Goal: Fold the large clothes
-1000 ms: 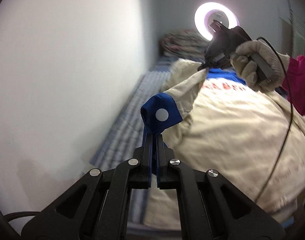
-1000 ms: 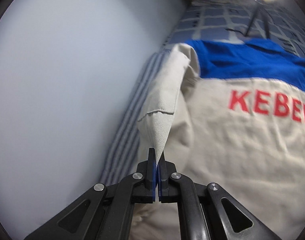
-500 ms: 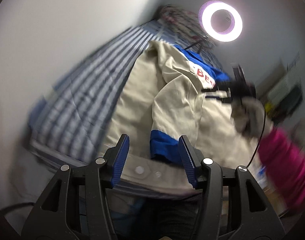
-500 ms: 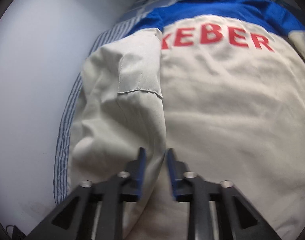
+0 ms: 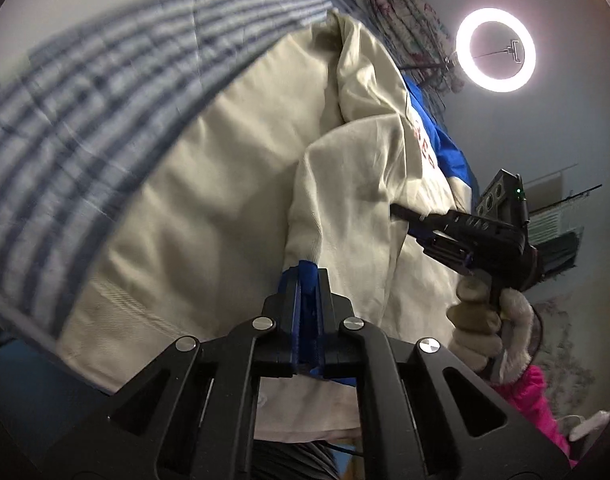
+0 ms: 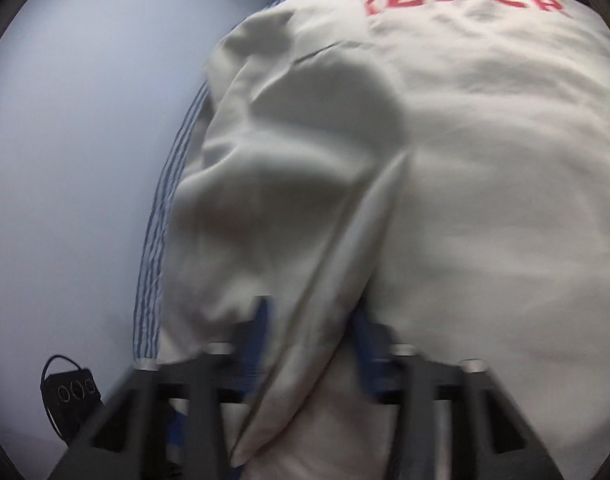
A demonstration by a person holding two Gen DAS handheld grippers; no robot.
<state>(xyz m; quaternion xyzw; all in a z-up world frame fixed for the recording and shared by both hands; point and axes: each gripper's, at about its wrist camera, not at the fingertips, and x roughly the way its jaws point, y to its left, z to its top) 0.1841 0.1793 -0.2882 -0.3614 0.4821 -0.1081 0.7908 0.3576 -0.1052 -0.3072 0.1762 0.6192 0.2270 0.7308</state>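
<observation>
A large cream work jacket (image 5: 233, 200) with a blue yoke and red letters lies back-up on a striped bed; it fills the right wrist view (image 6: 465, 160). Its sleeve (image 5: 345, 184) is folded over the back. My left gripper (image 5: 307, 276) is shut on the sleeve's blue cuff (image 5: 307, 280) near the jacket's hem. My right gripper (image 6: 311, 316) is open, its jaws wide apart with a fold of cream cloth lying between them. It also shows in the left wrist view (image 5: 409, 224), held by a gloved hand beside the folded sleeve.
The blue-and-white striped bedsheet (image 5: 77, 112) runs along a white wall (image 6: 85, 140). A ring light (image 5: 495, 50) and a bundle of bedding (image 5: 409, 28) are at the bed's far end. A small black device (image 6: 71, 392) lies by the wall.
Both grippers dropped the raised sleeve onto the jacket's back and opened. The left has since shut on the blue cuff; the right has opened wider and drawn back over the cloth.
</observation>
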